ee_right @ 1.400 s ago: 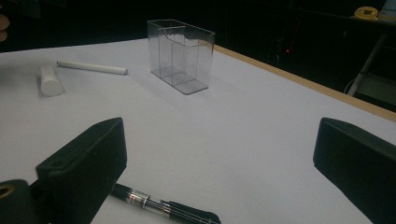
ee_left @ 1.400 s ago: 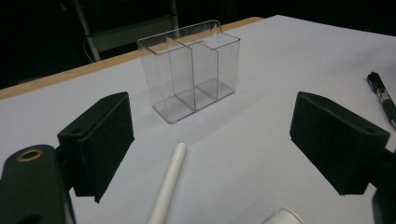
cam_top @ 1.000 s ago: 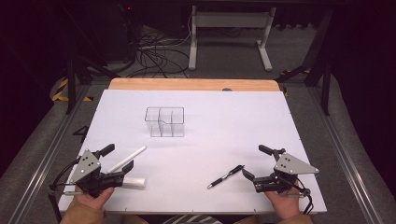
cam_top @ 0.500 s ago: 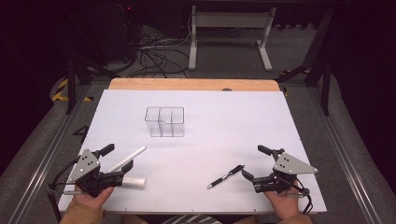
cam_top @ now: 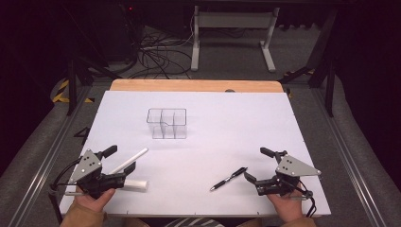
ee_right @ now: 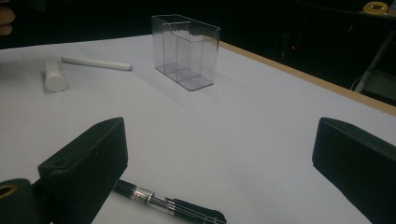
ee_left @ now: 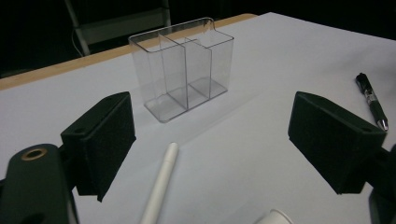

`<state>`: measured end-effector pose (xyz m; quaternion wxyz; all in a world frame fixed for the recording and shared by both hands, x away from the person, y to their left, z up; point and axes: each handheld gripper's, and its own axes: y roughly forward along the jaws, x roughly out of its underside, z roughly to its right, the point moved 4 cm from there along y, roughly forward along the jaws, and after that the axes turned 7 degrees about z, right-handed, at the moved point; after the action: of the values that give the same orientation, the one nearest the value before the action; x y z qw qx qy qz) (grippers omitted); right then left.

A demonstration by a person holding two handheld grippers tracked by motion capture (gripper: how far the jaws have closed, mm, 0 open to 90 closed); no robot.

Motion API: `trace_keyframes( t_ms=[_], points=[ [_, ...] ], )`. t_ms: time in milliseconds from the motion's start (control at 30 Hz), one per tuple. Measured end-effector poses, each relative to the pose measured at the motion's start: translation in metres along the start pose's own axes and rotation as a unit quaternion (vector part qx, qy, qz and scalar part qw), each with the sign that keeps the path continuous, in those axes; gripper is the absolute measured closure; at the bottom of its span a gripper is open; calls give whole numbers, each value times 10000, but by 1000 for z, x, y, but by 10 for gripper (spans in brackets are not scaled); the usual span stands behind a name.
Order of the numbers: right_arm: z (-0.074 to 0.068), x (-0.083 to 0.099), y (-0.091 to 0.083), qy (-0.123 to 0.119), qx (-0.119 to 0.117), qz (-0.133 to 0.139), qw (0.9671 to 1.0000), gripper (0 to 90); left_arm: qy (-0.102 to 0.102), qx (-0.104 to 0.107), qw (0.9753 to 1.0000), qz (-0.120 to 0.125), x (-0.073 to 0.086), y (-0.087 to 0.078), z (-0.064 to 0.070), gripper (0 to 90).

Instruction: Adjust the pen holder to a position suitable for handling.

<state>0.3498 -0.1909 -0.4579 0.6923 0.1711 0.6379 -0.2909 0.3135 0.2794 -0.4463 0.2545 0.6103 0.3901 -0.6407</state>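
A clear plastic organiser (cam_top: 167,124) with three compartments stands upright mid-table, also in the left gripper view (ee_left: 184,70) and the right gripper view (ee_right: 187,51). My left gripper (cam_top: 120,159) (ee_left: 217,140) rests open at the front left, and a thin white stick (cam_top: 128,161) (ee_left: 161,186) lies between its jaws, untouched. A short white cylinder (cam_top: 134,185) (ee_right: 55,76) lies just beside it. At the front right my right gripper (cam_top: 257,164) (ee_right: 219,163) is open, with a black pen (cam_top: 229,178) (ee_right: 168,204) on the table just left of its jaws.
The white tabletop (cam_top: 236,127) ends in a wooden strip (cam_top: 194,85) at the far edge. Beyond it are a dark floor, cables and a metal stand (cam_top: 231,33). A person's hands hold both grippers at the near edge.
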Motion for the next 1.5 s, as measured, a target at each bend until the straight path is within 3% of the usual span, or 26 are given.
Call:
trace_keyframes(
  t_ms=[233,867,1500],
  points=[
    [0,0,0,12,-18,-11,10000,42,72,155,9998,-118,-8,5,7,156],
    [1,-12,8,48,-242,-152,9996,61,79,141,9998,-113,-12,7,5,156],
    [-1,-30,28,-89,-486,-295,9983,61,43,159,9998,-82,-12,10,1,156]
  ],
)
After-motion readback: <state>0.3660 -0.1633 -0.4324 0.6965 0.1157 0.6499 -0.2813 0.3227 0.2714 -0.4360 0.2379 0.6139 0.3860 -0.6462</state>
